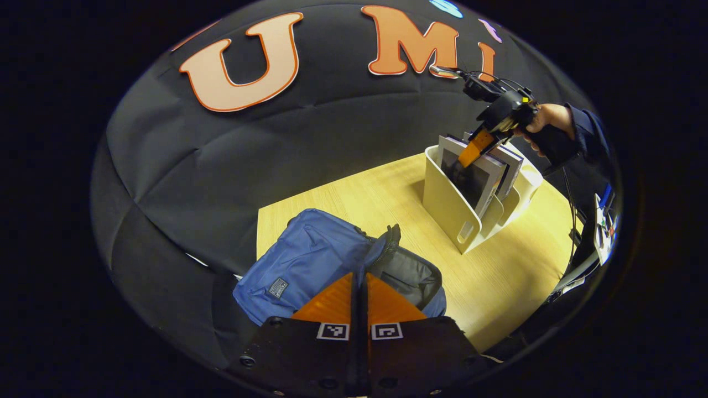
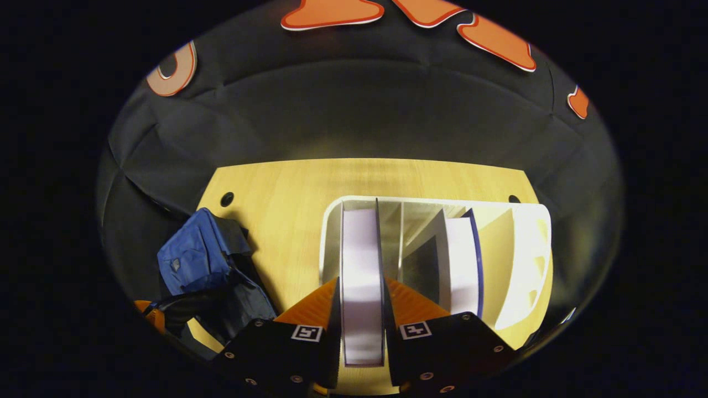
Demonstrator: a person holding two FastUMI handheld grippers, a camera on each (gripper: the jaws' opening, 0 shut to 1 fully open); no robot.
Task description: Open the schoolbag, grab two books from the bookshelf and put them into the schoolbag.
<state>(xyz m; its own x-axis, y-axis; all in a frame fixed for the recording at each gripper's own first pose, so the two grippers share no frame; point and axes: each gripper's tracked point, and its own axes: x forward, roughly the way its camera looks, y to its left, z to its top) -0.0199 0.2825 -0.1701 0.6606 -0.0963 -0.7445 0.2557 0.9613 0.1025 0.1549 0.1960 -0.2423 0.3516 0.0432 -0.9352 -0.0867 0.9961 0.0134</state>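
One wooden table (image 1: 498,276) against black cloth — right gripper (image 2: 360,293) clamped on a book (image 2: 360,260), left gripper (image 1: 359,287) closed.

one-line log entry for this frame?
phase: first book grab | right gripper: shut on book in bookshelf | left gripper: shut, above open schoolbag

Blue schoolbag (image 1: 310,254), cream bookshelf (image 1: 451,204)

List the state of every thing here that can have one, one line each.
Schoolbag: unzipped, mouth gaping, lying on the table.
Bookshelf: upright, books standing in its slots.
Front book: upright in its slot, gripped between the jaws.
Second book: leaning in its slot, untouched.
Left gripper: jaws shut, empty, over the schoolbag.
Right gripper: shut on the front book.
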